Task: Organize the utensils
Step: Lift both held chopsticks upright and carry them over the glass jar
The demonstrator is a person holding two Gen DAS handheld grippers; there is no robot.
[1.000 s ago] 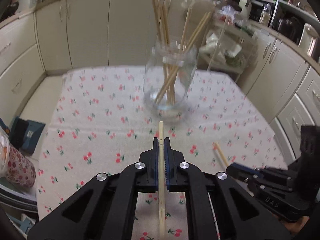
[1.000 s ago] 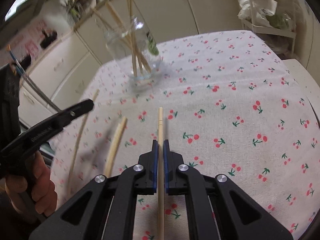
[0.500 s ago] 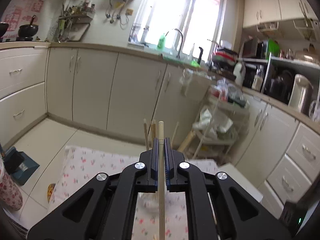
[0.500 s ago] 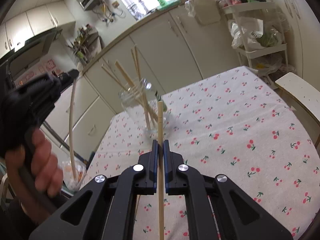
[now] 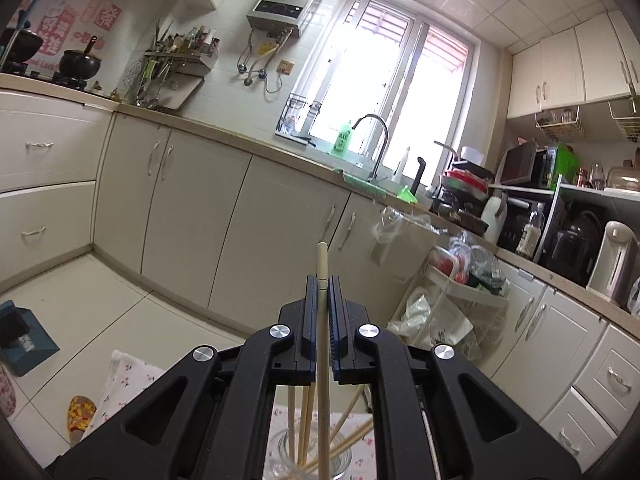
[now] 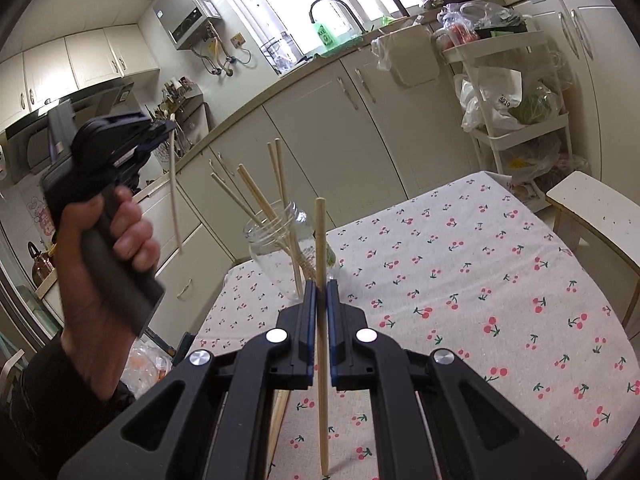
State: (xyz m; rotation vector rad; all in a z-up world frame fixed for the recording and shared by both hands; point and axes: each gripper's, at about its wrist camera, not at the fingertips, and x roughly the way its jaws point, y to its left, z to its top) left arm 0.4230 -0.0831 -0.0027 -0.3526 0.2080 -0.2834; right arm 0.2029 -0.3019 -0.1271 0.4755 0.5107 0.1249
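Observation:
My left gripper (image 5: 322, 292) is shut on a wooden chopstick (image 5: 322, 344) held upright, raised high; the stick's lower end hangs over the glass jar (image 5: 340, 458) seen at the bottom edge between the arms. In the right wrist view the left gripper (image 6: 158, 130) is up at the left, its chopstick (image 6: 174, 196) hanging down, left of the jar (image 6: 280, 252), which holds several chopsticks. My right gripper (image 6: 319, 296) is shut on another chopstick (image 6: 320, 344), upright above the cherry-print tablecloth (image 6: 460, 280). One more chopstick (image 6: 278, 420) lies on the cloth under the right gripper.
Kitchen cabinets (image 5: 248, 232) and a sink counter run behind the table. A white trolley (image 6: 516, 92) with bags stands right of the table, a white stool (image 6: 592, 204) at the far right. A blue box (image 5: 24, 340) and a slipper (image 5: 80, 414) lie on the floor.
Both grippers have lifted and tilted up from the cloth, each carrying its chopstick. The left one has risen high toward the jar; one chopstick stays on the cloth.

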